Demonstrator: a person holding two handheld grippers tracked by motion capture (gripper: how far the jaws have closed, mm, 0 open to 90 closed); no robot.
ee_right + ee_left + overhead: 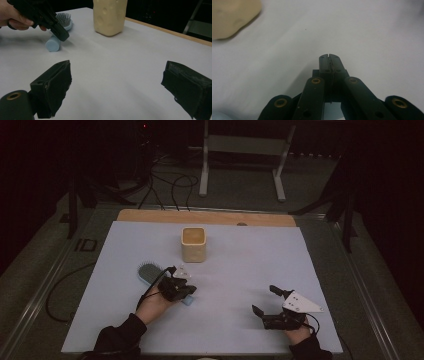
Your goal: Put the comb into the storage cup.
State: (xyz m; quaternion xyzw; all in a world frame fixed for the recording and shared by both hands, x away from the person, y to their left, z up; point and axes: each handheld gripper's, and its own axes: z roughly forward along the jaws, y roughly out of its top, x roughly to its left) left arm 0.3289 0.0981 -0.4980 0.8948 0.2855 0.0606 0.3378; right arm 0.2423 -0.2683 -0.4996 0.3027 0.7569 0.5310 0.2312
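Note:
A light blue hairbrush (148,273) lies on the white table cover (235,265), bristles up, with its handle end (53,44) pointing toward the near side. My left gripper (186,291) hovers right over that handle, jaws pressed together with nothing between them (329,59). In the right gripper view its black tip (62,35) sits just above the handle. A cream square cup (193,245) stands upright behind the brush. At the near right my right gripper (264,300) rests low over the cover, open and holding nothing (117,82).
The cream cup (109,16) is the one tall object near both hands. A wooden board edge (207,216) runs along the far side of the cover. Beyond the table are cables and a white stand frame (245,150) on the dark floor.

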